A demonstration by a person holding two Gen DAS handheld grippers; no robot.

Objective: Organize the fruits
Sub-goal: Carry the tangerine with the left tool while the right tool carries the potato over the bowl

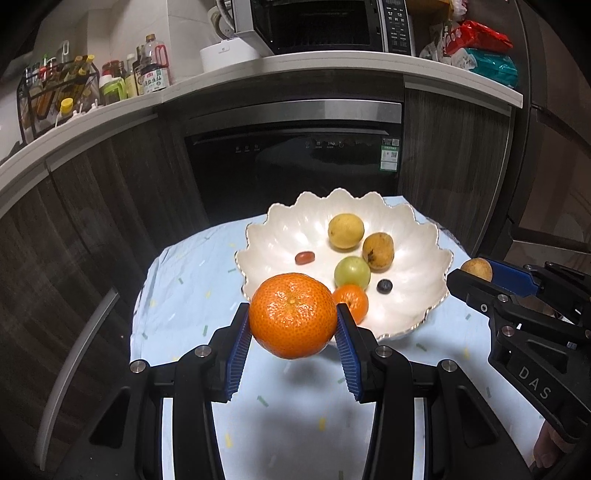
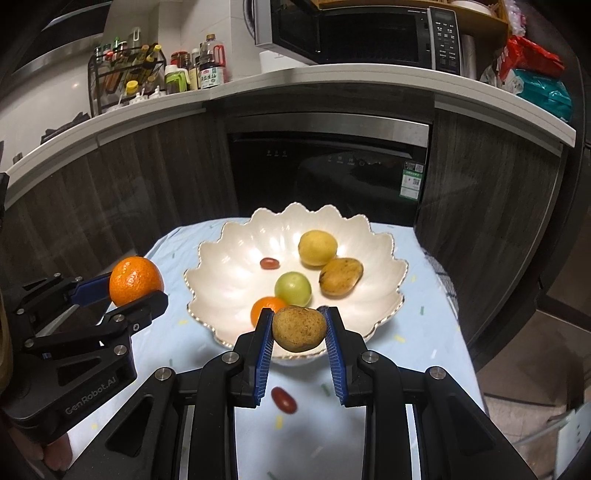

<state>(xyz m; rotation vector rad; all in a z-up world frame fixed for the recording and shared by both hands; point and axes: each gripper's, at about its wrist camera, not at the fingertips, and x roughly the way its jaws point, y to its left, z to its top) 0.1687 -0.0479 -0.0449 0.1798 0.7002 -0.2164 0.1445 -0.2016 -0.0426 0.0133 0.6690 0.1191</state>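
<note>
Left wrist view: A counter covered with a pale blue cloth stands in front of dark cabinets and a black built-in appliance. A worktop above carries a microwave and bottles. A white scalloped bowl sits on the cloth. It holds six fruits: one yellow fruit, one brown-yellow fruit, one green fruit, one small orange, one red grape, one dark berry. The left hand-held gripper is closed on a large orange, held above the cloth at the bowl's near rim. The right hand-held gripper enters at the right edge, gripping a brown fruit.

Right wrist view: The right hand-held gripper is clamped narrowly on the brown fruit, above the bowl's near rim. One red grape lies on the cloth below, outside the bowl. The left hand-held gripper, left of the bowl, holds the large orange.
</note>
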